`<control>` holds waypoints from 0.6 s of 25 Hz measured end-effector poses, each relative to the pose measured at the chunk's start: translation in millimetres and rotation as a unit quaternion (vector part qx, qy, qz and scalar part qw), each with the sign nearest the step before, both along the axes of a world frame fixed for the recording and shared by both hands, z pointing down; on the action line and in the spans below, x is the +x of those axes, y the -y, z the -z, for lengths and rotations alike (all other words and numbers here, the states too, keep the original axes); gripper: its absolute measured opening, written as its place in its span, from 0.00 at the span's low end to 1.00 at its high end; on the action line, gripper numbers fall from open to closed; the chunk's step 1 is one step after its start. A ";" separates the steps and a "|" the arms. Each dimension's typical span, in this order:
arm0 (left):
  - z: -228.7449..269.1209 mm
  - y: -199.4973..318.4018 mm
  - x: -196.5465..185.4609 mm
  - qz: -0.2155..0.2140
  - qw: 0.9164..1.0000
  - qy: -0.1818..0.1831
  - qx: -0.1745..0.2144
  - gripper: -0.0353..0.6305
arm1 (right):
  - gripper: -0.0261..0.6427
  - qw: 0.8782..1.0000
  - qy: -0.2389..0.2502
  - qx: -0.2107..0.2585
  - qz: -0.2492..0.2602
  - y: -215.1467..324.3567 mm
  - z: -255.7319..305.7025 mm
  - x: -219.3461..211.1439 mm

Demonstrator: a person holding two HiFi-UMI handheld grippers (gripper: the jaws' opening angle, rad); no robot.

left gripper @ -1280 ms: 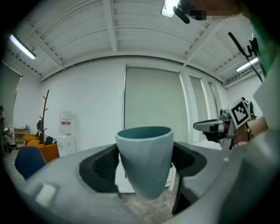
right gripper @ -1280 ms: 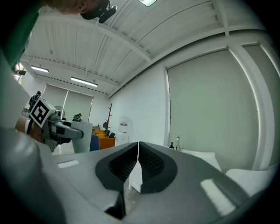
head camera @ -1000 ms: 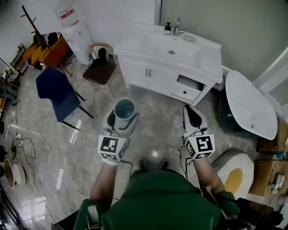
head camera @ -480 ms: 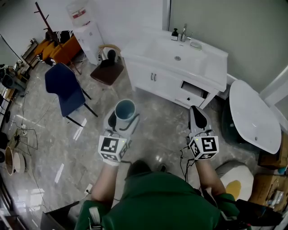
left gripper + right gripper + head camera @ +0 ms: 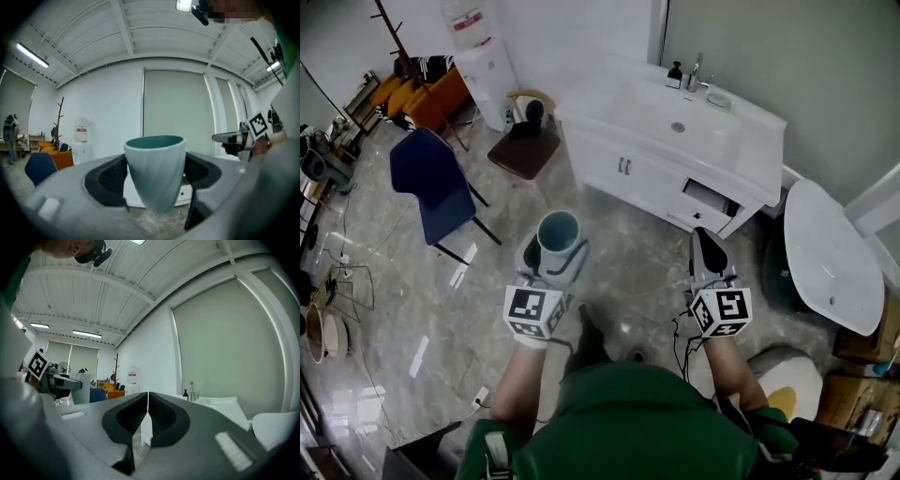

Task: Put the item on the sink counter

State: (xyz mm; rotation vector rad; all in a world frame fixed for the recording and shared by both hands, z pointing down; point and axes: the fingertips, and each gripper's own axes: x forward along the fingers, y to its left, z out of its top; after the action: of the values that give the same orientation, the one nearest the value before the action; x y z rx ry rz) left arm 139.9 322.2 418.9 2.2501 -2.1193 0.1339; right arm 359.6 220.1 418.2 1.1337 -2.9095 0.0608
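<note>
A pale teal ribbed cup [image 5: 559,234] [image 5: 155,173] stands upright between the jaws of my left gripper [image 5: 553,251] [image 5: 157,180], which is shut on it, both black pads pressing its sides. My right gripper [image 5: 709,253] [image 5: 147,420] is shut with nothing in it, its pads touching. Both grippers point level toward the white sink counter [image 5: 750,141] [image 5: 220,401], which stands some way ahead by the wall. On its far edge are a faucet [image 5: 696,73] and a soap bottle [image 5: 675,72].
A blue chair [image 5: 427,183] and a brown stool [image 5: 525,150] stand left of the cabinet. A white bathtub [image 5: 830,258] lies at the right. A cabinet drawer [image 5: 703,202] hangs partly open. A water dispenser [image 5: 478,52] and coat rack [image 5: 394,37] stand at the back left.
The sink counter, chair and bathtub have shifted in the head view as the person moves across the floor. Both grippers keep their pose; the cup stays gripped.
</note>
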 end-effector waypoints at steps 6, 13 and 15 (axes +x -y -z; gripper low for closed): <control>5.8 60.3 -70.0 -0.017 1.000 -0.002 0.010 0.61 | 0.05 1.000 -0.011 0.004 -0.012 50.7 6.1 -68.1; 6.9 115.5 -168.1 -0.026 0.999 -0.013 0.013 0.61 | 0.05 1.000 -0.020 -0.003 -0.016 98.5 10.3 -167.1; 1.9 125.2 -191.3 -0.026 1.000 -0.011 0.008 0.61 | 0.05 1.000 -0.019 -0.014 -0.012 108.8 7.3 -190.7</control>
State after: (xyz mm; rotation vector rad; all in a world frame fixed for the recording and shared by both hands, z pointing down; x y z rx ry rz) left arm -51.4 197.0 417.0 2.3044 -2.0597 0.0931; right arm 168.8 111.2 410.8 1.1539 -2.8521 0.0785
